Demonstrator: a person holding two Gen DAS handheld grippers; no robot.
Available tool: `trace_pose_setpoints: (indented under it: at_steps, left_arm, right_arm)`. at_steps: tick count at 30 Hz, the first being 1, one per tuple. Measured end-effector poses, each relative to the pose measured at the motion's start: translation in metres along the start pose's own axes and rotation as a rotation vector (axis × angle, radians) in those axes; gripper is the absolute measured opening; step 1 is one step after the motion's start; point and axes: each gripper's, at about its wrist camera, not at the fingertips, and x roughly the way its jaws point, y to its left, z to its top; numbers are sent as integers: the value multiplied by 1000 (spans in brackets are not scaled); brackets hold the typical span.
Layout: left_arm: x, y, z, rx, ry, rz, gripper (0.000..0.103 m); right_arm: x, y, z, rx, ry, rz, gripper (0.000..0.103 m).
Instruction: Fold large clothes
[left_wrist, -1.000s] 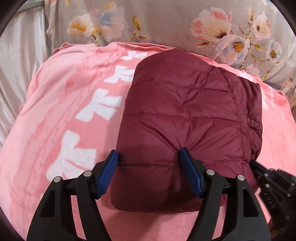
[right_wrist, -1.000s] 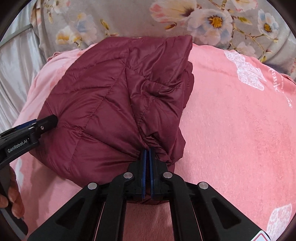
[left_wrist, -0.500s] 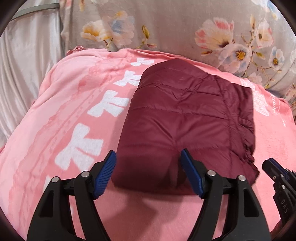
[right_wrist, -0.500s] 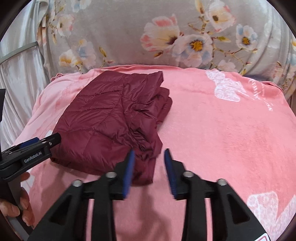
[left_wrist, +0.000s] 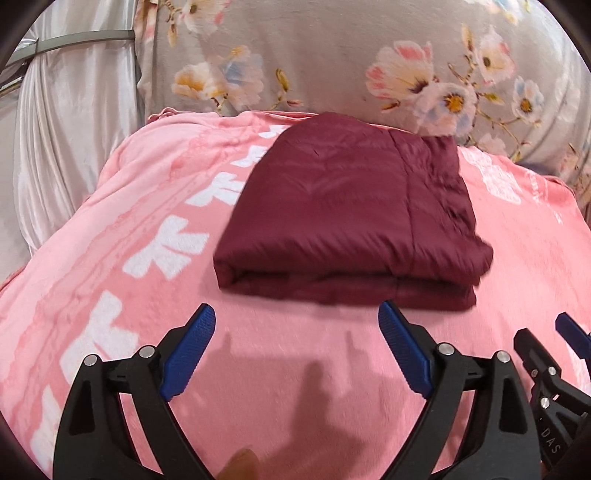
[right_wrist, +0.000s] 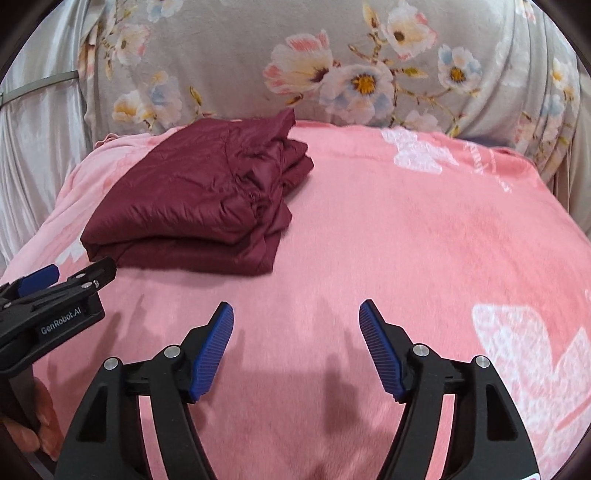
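Our grippers, left (left_wrist: 295, 325) and right (right_wrist: 296, 321), are opening, empty; the jacket (left_wrist: 354, 218) at twelve o'clock looks folded; next we probably withdraw.

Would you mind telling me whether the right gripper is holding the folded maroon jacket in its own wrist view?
No, the right gripper is empty with its jaws opening, and the maroon quilted jacket lies apart on the pink blanket.

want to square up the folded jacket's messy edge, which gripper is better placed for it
Probably the right gripper. The maroon jacket's bunched, ruffled layers face its side. The left gripper sits before the neat folded edge. Both jaws are opening with nothing between them.
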Motion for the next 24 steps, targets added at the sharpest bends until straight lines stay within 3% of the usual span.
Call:
trace_pose_setpoints:
  at_steps: [7,14,24]
  left_arm:
    - [4,-4,-21,-4,13,-7,88]
    - [2,-5,-24,-7,1,16,88]
    - [2,-10,-26,15,-3,22,88]
  right_arm:
    - [0,7,-7,-17,12,-8,69]
    - [1,21,-9,-82,17,-26,69]
    - [2,20,-11,-68,25,-31,69]
